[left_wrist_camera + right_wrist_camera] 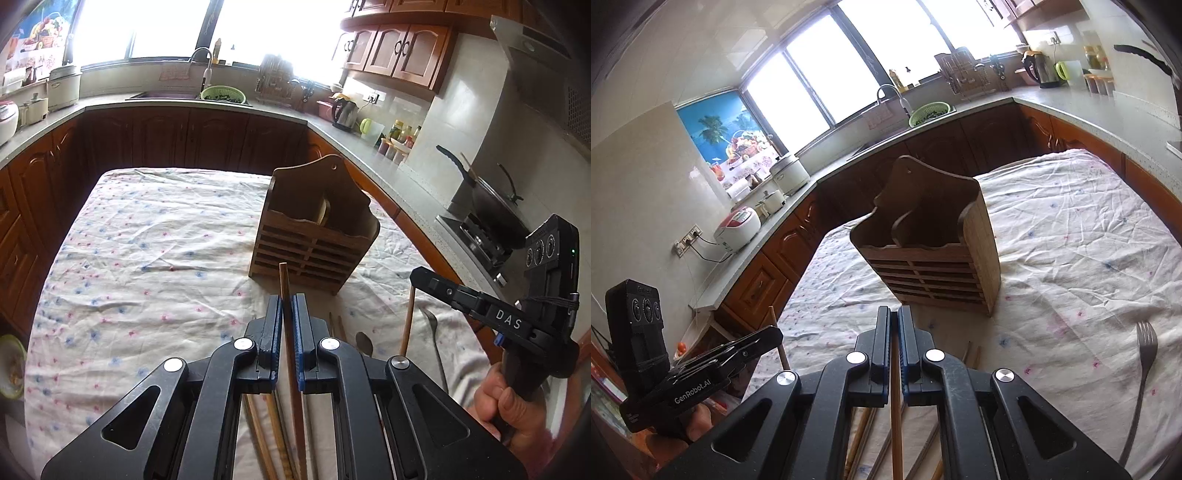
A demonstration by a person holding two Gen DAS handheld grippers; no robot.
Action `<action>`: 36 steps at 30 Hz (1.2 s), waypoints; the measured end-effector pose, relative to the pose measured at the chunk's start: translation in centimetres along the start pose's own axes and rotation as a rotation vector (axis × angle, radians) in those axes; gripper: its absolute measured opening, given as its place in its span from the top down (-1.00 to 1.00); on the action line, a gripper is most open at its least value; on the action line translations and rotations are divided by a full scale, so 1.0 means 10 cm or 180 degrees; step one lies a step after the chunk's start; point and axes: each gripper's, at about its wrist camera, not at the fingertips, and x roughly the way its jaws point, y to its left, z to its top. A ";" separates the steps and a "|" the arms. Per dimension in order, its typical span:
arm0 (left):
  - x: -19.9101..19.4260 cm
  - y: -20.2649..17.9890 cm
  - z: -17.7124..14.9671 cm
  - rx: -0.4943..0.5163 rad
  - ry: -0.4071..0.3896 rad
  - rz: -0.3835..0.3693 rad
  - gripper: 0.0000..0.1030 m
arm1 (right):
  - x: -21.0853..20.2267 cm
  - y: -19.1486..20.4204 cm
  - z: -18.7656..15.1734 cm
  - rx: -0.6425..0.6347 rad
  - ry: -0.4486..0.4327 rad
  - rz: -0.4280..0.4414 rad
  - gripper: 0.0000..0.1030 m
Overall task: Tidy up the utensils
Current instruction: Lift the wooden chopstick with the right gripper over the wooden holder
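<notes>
Between right claw (894,325) jaws, chopstick (895,391) tip hidden.

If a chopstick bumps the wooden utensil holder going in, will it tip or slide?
The wooden utensil holder looks tall over a narrow base, so a knock near its rim would probably rock it. It stands on a wrinkled tablecloth, which likely lets it skid. Its slatted walls suggest it is fairly light.

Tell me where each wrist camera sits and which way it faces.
Left wrist: on the left gripper, facing the wooden holder and sink counter; its fingers clamp a chopstick; right gripper and hand at right.
Right wrist: on the right gripper, facing the holder; left gripper at left.
Both show the holder and floral cloth.
</notes>
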 end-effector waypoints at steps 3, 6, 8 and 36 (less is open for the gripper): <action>-0.19 0.01 -0.04 -0.0013 -0.0076 -0.0015 0.90 | -0.14 0.06 0.01 -0.0032 -0.0087 0.0052 0.92; -0.33 0.02 -0.06 -0.0031 -0.0153 -0.0026 0.90 | -0.27 0.13 0.01 -0.0065 -0.0169 0.0080 0.93; -0.40 0.02 -0.06 -0.0046 -0.0205 -0.0017 0.90 | -0.34 0.17 0.03 -0.0093 -0.0215 0.0085 0.93; -0.69 0.00 0.61 -0.0095 -0.0928 -0.0044 0.91 | -0.76 0.30 0.71 -0.0336 -0.1033 -0.0063 0.93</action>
